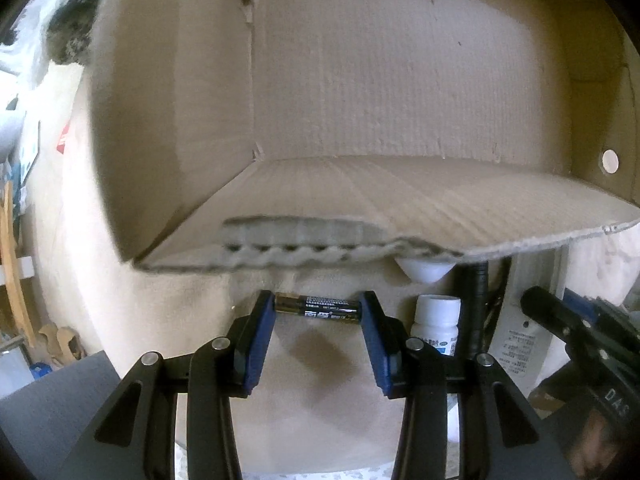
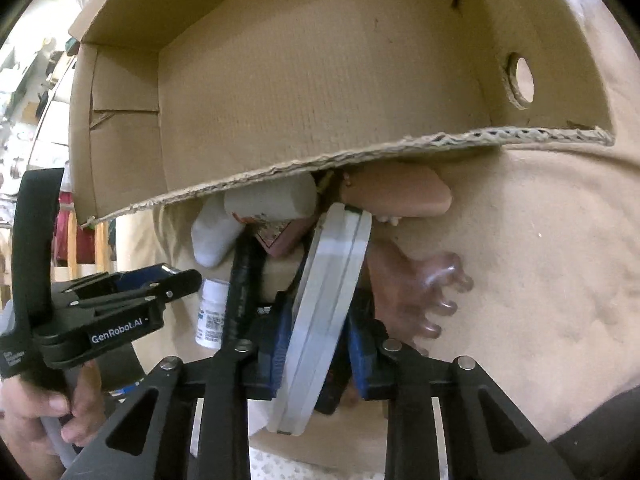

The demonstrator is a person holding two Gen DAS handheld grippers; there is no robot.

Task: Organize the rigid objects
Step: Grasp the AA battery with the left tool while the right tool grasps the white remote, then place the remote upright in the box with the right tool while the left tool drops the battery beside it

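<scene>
Cardboard box behind; battery left-view only, white case right-view only.

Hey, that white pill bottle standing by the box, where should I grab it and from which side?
Grip the white pill bottle across its labelled body, below the cap, probably coming from above or the front. It stands upright, round-sided, so the pads can close on opposite sides. A black tube stands close on one side, so mind that flank.

Beige cloth-covered surface; cluttered shelves at left, dim light
</scene>
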